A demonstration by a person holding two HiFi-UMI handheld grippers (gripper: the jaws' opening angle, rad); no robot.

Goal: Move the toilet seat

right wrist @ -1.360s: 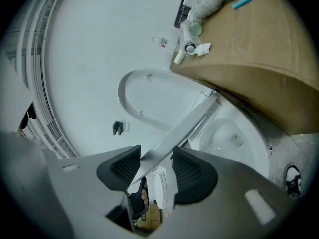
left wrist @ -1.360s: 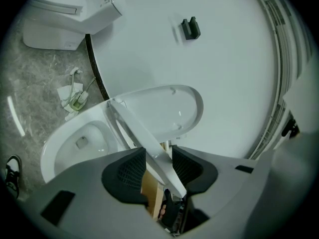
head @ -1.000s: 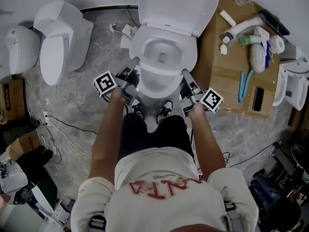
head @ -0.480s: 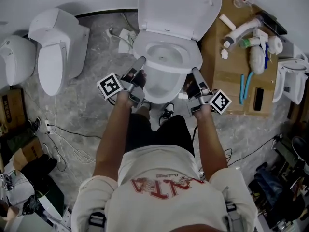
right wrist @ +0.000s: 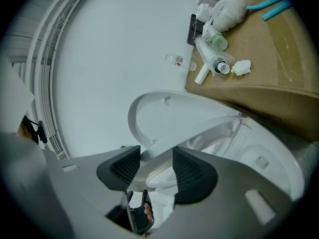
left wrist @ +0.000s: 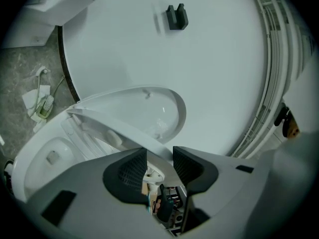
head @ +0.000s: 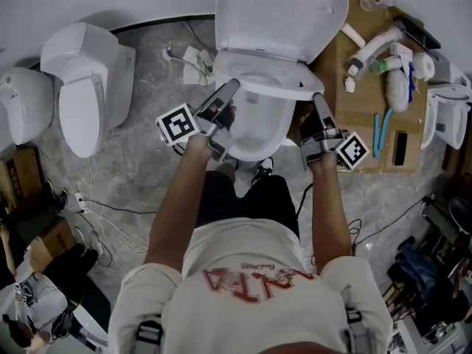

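Head view: your left gripper (head: 230, 88) and right gripper (head: 319, 100) each clamp a side rim of the toilet seat (head: 280, 87), likely stiff, light, slippery plastic.

Lid (head: 280, 13) cut by top edge, bowl (head: 262, 131) half hidden — under raised seat (head: 273, 85)

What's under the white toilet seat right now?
The white ceramic toilet bowl, its inside partly showing beneath the tilted white plastic toilet seat. Seen from above, the seat covers the bowl's rear.
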